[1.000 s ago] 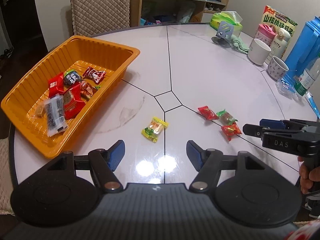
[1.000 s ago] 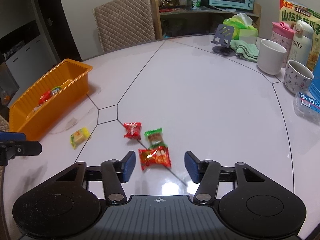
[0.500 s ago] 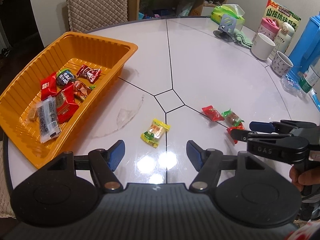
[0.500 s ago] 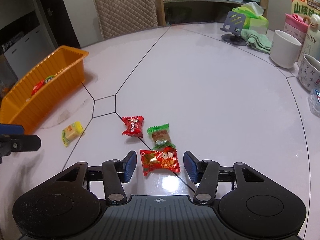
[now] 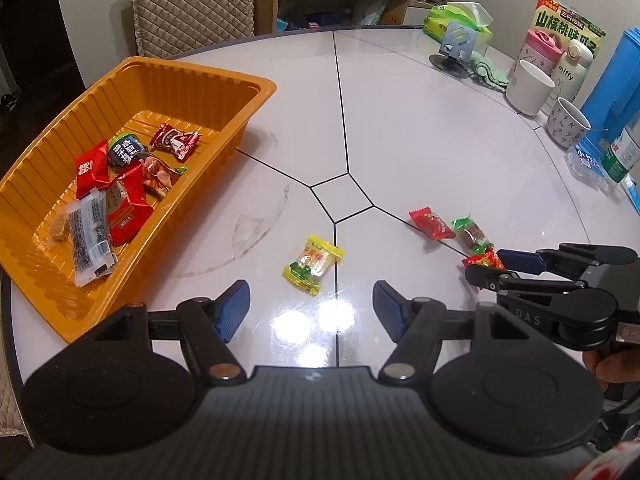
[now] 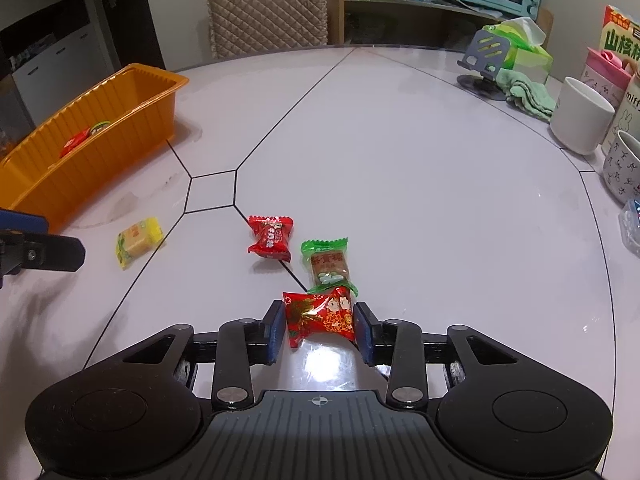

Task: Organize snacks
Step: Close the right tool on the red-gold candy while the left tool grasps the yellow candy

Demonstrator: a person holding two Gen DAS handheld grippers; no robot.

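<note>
Orange ribbed tray (image 5: pixel 240 92) far left on the glossy counter (image 5: pixel 400 120), several crinkly wrapped snacks already in it. My left claw (image 5: pixel 311 304) hangs released just short of the yellow candy (image 5: pixel 314 263). My right claw (image 6: pixel 320 330) has just been closing, pads now against the red foil packet (image 6: pixel 320 316). Slick puffy wrapper: it could squirt out, or nudge the green candy (image 6: pixel 326 264) touching it.

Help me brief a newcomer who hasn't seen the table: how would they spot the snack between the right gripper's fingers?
On the white table, three wrapped snacks lie in a row right of the small central tile. The nearest one sits between the right gripper fingers, which have just been closing: the red cartoon-couple packet. Its neighbours are a green-ended candy and a plainer red candy.
</note>
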